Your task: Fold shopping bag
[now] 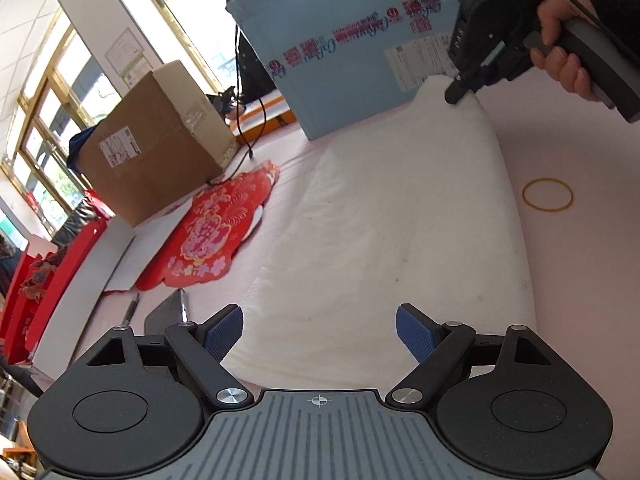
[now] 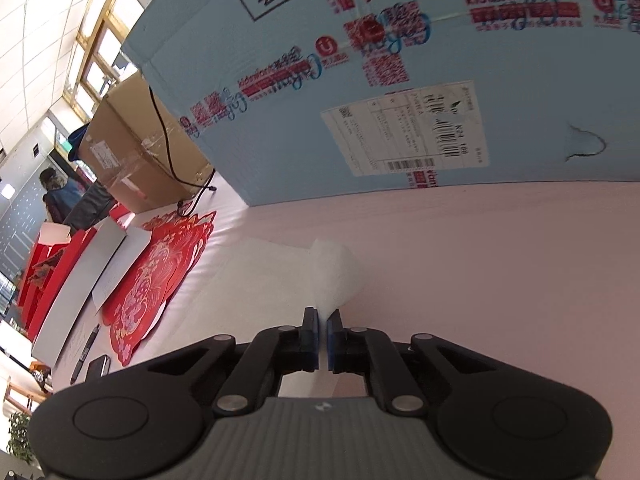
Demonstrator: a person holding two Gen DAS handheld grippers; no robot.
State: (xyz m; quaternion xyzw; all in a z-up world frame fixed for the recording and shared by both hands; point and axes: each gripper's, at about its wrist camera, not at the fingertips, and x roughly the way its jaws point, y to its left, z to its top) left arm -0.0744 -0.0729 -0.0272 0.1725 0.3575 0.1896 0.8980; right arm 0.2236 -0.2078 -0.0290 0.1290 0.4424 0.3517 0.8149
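Observation:
The white shopping bag (image 1: 400, 216) lies flat on the pink table, stretching from my left gripper toward the blue box. My left gripper (image 1: 320, 336) is open and empty, its blue pads just above the bag's near edge. My right gripper (image 1: 456, 94) shows at the bag's far right corner, held by a hand. In the right wrist view my right gripper (image 2: 322, 334) is shut on that corner of the bag (image 2: 332, 276), which rises in a small peak from between the pads.
A large blue box (image 1: 360, 52) stands at the far end of the bag. A brown cardboard box (image 1: 156, 152) and red paper decorations (image 1: 216, 232) lie to the left. A yellow rubber band (image 1: 547, 194) lies right of the bag. A pen (image 1: 130, 312) lies near left.

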